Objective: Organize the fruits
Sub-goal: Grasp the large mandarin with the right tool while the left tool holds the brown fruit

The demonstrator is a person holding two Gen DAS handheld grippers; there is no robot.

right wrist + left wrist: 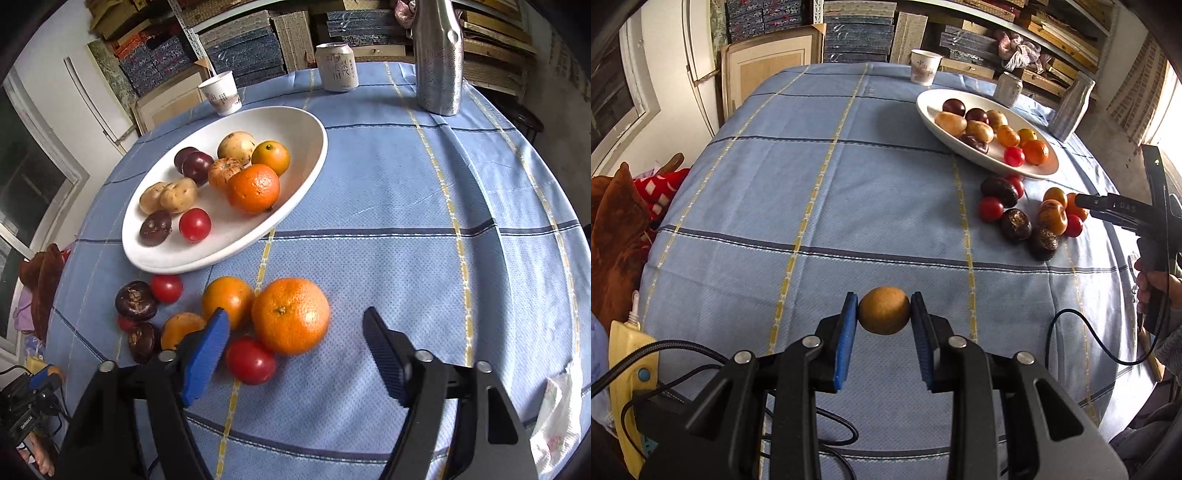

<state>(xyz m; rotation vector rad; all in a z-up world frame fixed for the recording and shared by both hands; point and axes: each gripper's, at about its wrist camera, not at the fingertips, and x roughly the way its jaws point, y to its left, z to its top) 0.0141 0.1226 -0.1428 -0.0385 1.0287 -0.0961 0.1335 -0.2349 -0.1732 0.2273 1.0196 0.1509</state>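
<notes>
My left gripper (884, 300) is shut on a round tan-brown fruit (884, 310), held above the blue checked tablecloth (812, 206). A white oval bowl (931, 118) at the far right holds several fruits; it also shows in the right wrist view (314, 147). Loose fruits lie in front of the bowl: a large orange (290, 315), a smaller orange (227, 297), a red tomato (250, 360), dark round fruits (135, 299). My right gripper (295, 317) is open, its jaws wide on either side of the large orange, just short of it.
A paper cup (221, 91), a drink can (336, 66) and a silver bottle (437, 55) stand behind the bowl. Stacked boxes and shelves fill the back. A yellow power strip (626, 369) and cables lie at the table's near left edge.
</notes>
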